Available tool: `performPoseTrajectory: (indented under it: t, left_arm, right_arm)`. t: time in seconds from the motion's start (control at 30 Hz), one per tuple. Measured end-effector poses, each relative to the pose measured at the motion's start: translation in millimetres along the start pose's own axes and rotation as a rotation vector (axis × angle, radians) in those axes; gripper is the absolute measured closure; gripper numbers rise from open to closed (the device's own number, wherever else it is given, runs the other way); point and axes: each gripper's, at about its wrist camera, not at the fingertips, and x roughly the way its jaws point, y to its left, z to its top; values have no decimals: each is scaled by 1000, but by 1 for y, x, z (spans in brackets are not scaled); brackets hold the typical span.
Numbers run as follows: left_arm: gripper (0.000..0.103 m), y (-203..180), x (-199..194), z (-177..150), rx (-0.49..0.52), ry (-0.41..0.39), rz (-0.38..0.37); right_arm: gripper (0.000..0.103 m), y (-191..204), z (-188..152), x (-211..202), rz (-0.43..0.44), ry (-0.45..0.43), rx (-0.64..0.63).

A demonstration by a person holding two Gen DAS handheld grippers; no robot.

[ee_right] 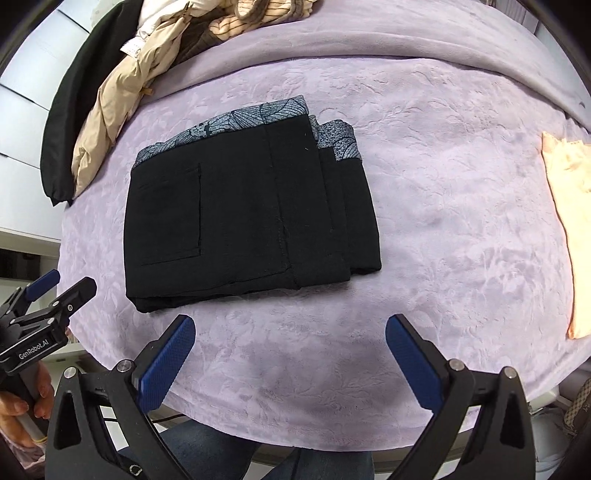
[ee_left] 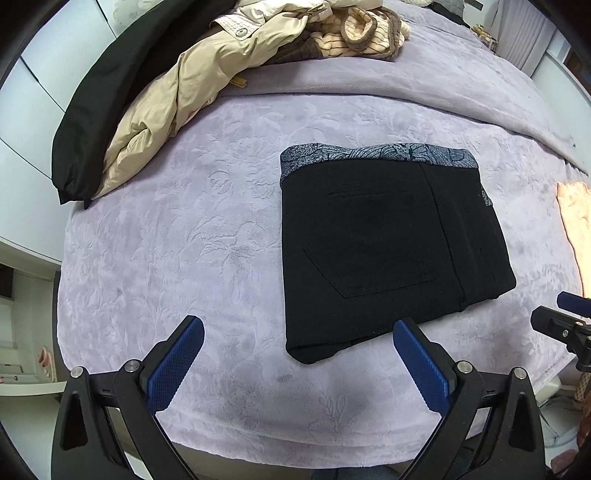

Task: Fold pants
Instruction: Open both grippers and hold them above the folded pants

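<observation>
A lilac blanket [ee_left: 221,229] covers the bed. White cabinets [ee_left: 26,140] stand left; curtains [ee_left: 524,33] hang far right.

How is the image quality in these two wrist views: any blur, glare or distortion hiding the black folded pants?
Left wrist view: sharp, evenly lit, strong fisheye bending of the lilac embossed blanket; the black folded pants lose fabric detail in darkness. Right wrist view: the same curvature, no glare, pants seams still readable, corners vignetted.
</observation>
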Motion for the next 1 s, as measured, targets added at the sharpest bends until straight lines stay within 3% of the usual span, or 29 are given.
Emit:
performPoseTrajectory:
  t: [1.0]
  left_arm:
    - [0, -3, 5, 1, 25, 42, 21]
  right_arm:
    - [0, -13, -2, 11, 34, 42, 59]
